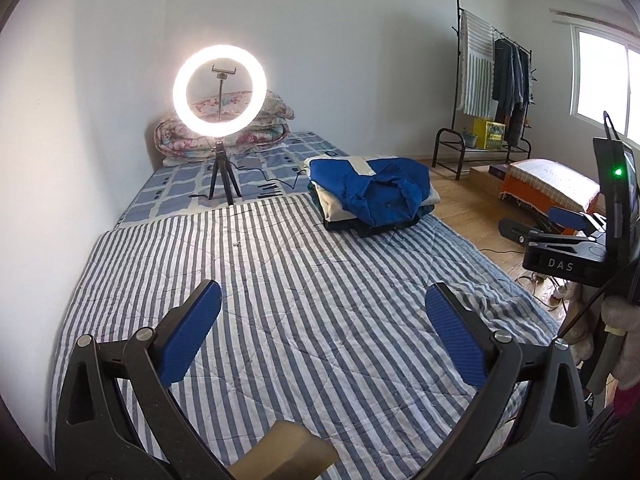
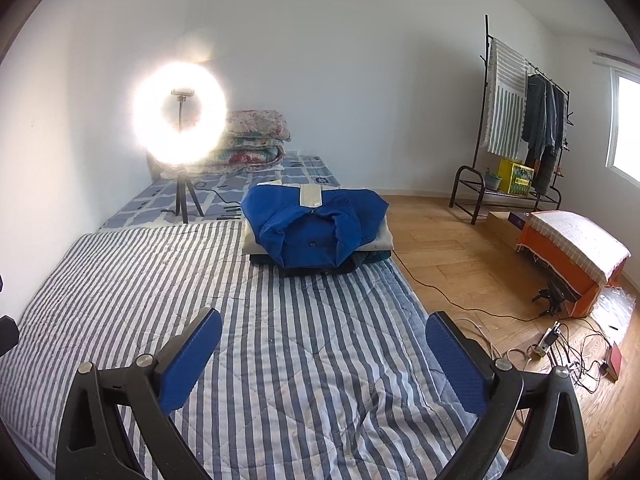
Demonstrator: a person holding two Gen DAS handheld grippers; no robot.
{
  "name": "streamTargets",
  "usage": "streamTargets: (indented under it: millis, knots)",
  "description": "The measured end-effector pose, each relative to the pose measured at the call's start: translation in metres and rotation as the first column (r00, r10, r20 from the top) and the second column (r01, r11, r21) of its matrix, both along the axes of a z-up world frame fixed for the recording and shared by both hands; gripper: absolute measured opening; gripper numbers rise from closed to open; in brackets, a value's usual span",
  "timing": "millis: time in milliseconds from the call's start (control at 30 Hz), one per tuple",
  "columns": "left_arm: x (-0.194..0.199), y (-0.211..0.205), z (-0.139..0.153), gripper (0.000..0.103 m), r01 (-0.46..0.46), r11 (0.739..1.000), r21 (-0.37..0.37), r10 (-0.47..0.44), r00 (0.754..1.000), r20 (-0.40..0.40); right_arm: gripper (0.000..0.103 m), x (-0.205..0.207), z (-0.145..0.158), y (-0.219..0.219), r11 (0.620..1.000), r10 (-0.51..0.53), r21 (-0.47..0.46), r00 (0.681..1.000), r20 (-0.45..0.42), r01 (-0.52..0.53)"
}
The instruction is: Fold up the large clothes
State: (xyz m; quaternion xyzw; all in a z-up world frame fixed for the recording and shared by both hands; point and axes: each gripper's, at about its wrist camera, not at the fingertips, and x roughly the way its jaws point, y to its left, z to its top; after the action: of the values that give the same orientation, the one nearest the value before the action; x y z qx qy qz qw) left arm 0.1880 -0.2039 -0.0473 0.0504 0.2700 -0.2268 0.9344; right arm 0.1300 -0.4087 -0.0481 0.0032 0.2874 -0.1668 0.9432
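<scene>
I've got two fisheye views, each riding on a gripper and looking forward along its fingers, tilted down over the striped quilt (image 1: 304, 320). The left wrist camera sits low and close above the near end of the bed, facing the far wall; at its right edge I catch the right gripper's body (image 1: 560, 256), so the two cameras run side by side. The right wrist camera faces the same way from a spot further right, taking in more of the wooden floor (image 2: 460, 248). Both share the ring light (image 1: 219, 90), the folded pile of clothes (image 1: 368, 192) well ahead, and the clothes rack (image 1: 496, 92) far right.
</scene>
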Motion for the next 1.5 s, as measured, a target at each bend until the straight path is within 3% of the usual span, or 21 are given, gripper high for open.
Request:
streamTargets:
  millis: [867, 1500]
  knots:
    - [-0.004, 0.013, 0.002, 0.103, -0.07, 0.997, 0.029, 0.07, 0.997, 0.015, 0.103, 0.007, -0.011, 0.02, 0.999, 0.034, -0.021, 0.999, -0.023, -0.035]
    - [-0.007, 0.01, 0.001, 0.103, -0.068, 0.997, 0.041, 0.068, 0.998, 0.004, 0.103, 0.006, -0.012, 0.02, 0.999, 0.041, -0.027, 0.999, -0.028, -0.042]
